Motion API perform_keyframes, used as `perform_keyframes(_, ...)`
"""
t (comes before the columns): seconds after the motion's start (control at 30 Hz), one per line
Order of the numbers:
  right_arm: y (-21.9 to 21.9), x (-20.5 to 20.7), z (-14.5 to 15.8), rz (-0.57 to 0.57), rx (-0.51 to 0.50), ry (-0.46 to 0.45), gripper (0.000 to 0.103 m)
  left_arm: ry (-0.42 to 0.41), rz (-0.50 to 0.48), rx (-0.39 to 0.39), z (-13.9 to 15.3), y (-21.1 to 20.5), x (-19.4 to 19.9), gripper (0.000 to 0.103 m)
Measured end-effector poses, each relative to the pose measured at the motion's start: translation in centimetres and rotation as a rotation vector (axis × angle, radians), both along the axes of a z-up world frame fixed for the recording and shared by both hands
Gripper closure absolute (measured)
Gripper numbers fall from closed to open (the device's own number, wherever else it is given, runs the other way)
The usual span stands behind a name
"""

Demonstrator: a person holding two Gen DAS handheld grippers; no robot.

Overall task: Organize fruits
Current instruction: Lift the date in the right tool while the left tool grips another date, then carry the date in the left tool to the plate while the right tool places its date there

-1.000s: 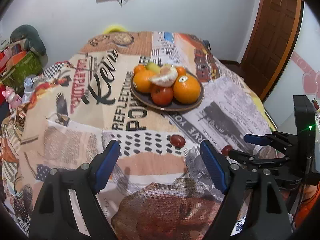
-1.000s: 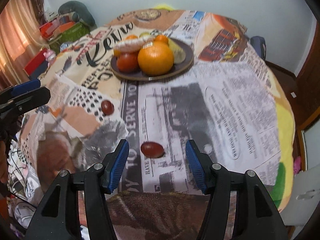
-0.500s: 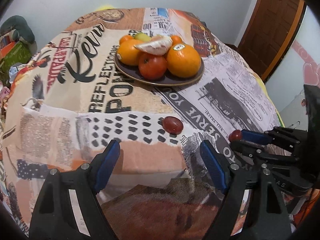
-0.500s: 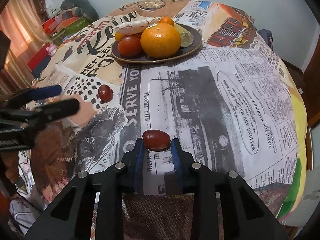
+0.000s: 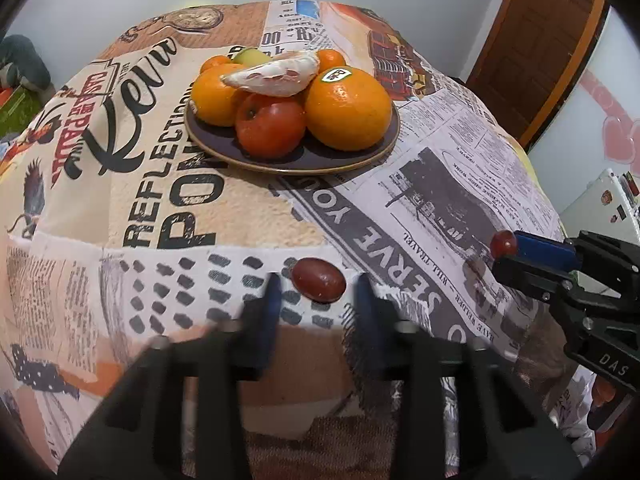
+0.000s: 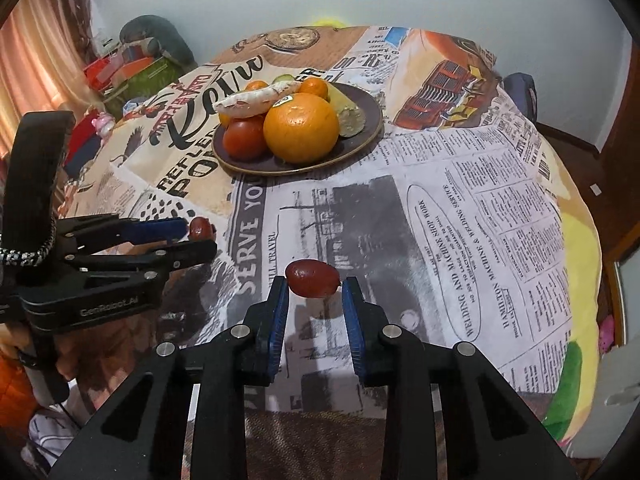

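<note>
My left gripper (image 5: 318,286) has just been closing on 1 glossy, dark-red oval fruit (image 5: 318,285). My right gripper (image 6: 314,286) grasps its twin (image 6: 313,279), near the fruit plate (image 6: 360,136).

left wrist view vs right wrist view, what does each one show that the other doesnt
Only the left wrist view shows the wooden door. Only the right wrist view shows the curtain, the olive-green fruit at the plate's far side, and the table's yellow edge. Both show the fruit plate with the stickered orange, and each gripper closed on a small red fruit: left gripper, right gripper.
</note>
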State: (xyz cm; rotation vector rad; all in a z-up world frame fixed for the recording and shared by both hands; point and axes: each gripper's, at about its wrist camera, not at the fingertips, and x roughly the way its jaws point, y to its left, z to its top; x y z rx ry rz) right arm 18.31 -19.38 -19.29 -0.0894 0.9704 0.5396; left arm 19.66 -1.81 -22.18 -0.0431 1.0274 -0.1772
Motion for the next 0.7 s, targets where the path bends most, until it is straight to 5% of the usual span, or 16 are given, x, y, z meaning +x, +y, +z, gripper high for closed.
perform_keyframes(0.7,0.3,4.5,3.5,-0.032,0.066,-0.093,0.078,-0.163,0.065,-0.027,5.6,3.6,1.5,0.079)
